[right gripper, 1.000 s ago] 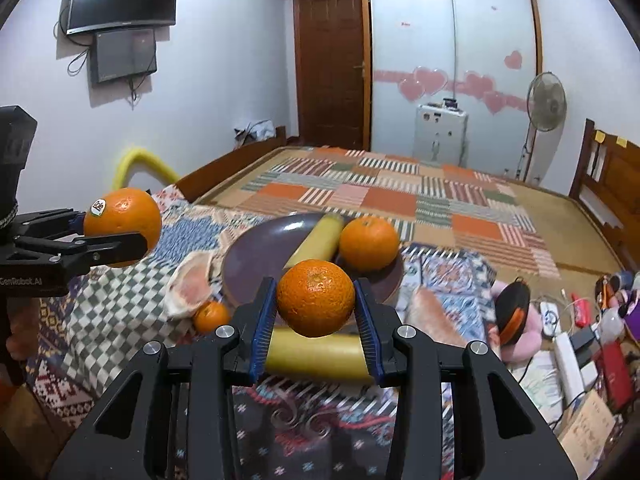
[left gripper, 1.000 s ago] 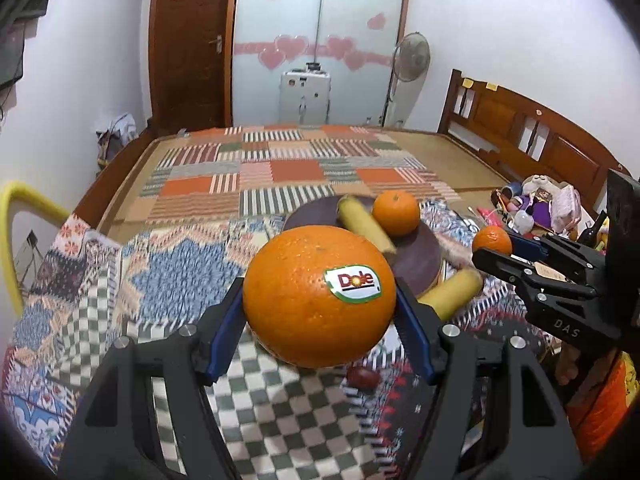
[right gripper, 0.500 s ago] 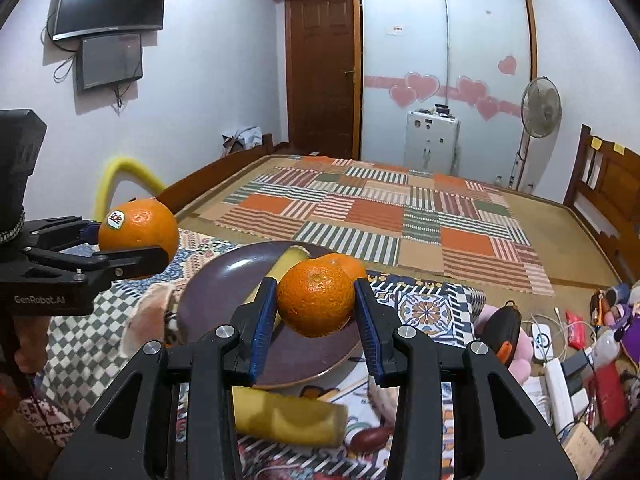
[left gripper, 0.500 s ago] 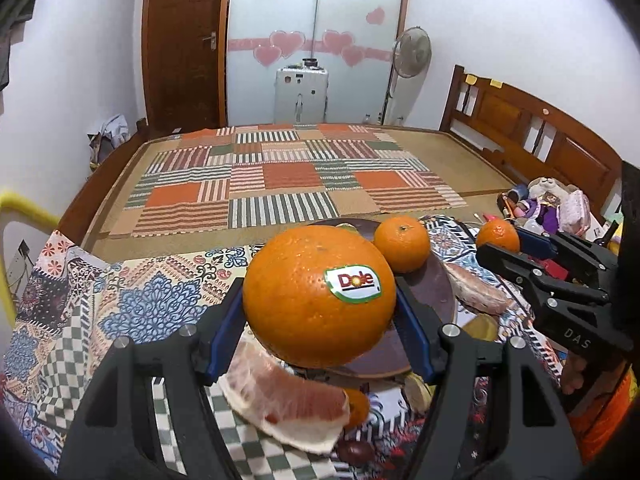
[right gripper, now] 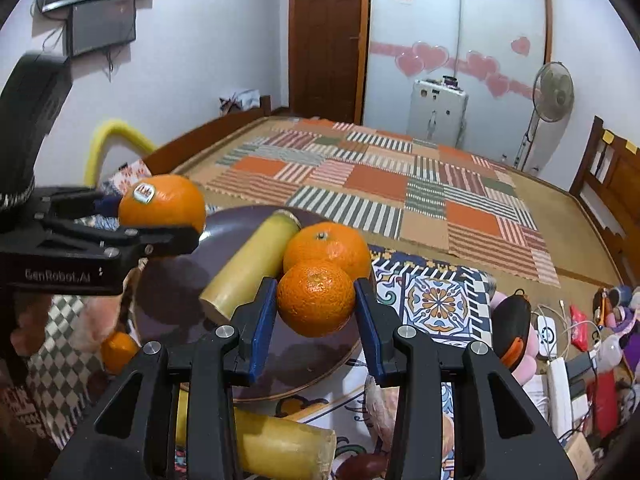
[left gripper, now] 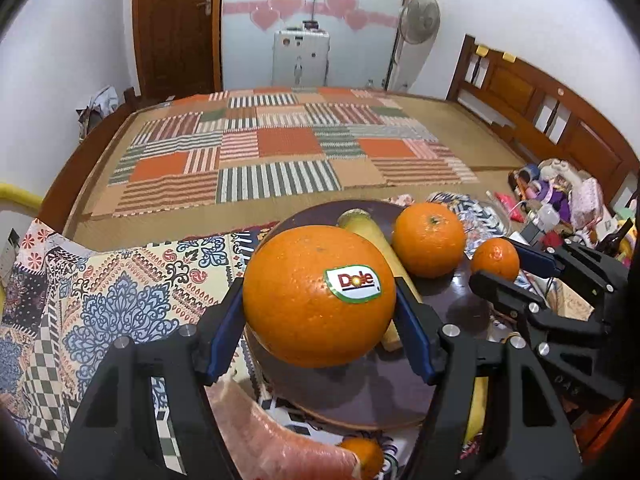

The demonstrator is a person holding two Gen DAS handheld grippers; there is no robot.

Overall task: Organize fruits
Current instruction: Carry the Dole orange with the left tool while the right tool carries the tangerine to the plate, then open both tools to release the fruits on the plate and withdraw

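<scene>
Both oranges [left gripper: 318, 298] [right gripper: 316, 298] nearer plate [left gripper: 360, 404]

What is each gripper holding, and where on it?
Left gripper: stickered orange, pinched at its sides. Right gripper: small orange, also by its sides.

Home bedroom: wooden bed [left gripper: 540, 112], wardrobe [right gripper: 460, 40].

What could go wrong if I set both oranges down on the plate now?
1. The dark purple round plate already holds a yellow sugarcane piece and a loose orange; a released orange may roll off its shallow rim.
2. The left gripper with the large stickered orange and the right gripper with the small orange hang close over the same plate and could collide.
3. The plate sits on patterned cloth, possibly unsteady.
</scene>
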